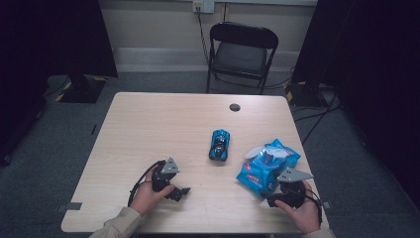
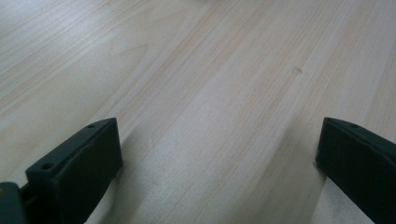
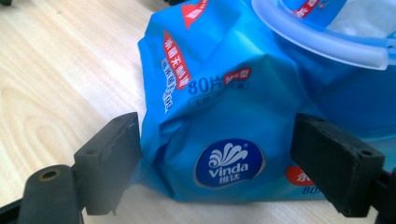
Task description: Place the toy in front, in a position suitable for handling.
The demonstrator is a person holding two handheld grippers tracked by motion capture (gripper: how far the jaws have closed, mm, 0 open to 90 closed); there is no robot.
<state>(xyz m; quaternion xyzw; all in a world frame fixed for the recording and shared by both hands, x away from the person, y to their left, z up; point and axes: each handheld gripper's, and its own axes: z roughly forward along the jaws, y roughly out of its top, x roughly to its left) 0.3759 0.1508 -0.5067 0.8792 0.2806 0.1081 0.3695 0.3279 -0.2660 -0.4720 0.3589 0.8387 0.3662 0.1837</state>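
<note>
A blue Vinda wet-wipes pack point(image 1: 267, 166) lies at the table's right, its pale flip lid point(image 3: 327, 37) standing up. My right gripper point(image 3: 217, 158) grips the near end of the pack point(image 3: 219, 107), one jaw against each side, and the wrapper creases between them. In the high view the right gripper point(image 1: 273, 192) sits just in front of the pack, held by a hand. My left gripper point(image 1: 181, 192) rests low at the front left, and in its own view the left gripper point(image 2: 217, 154) stands open with bare wood between the jaws.
A blue toy car point(image 1: 219, 145) stands mid-table, left of the pack. The wooden table point(image 1: 163, 124) has a round cable hole point(image 1: 235, 107) near its far edge. A black folding chair point(image 1: 241, 54) stands behind the table.
</note>
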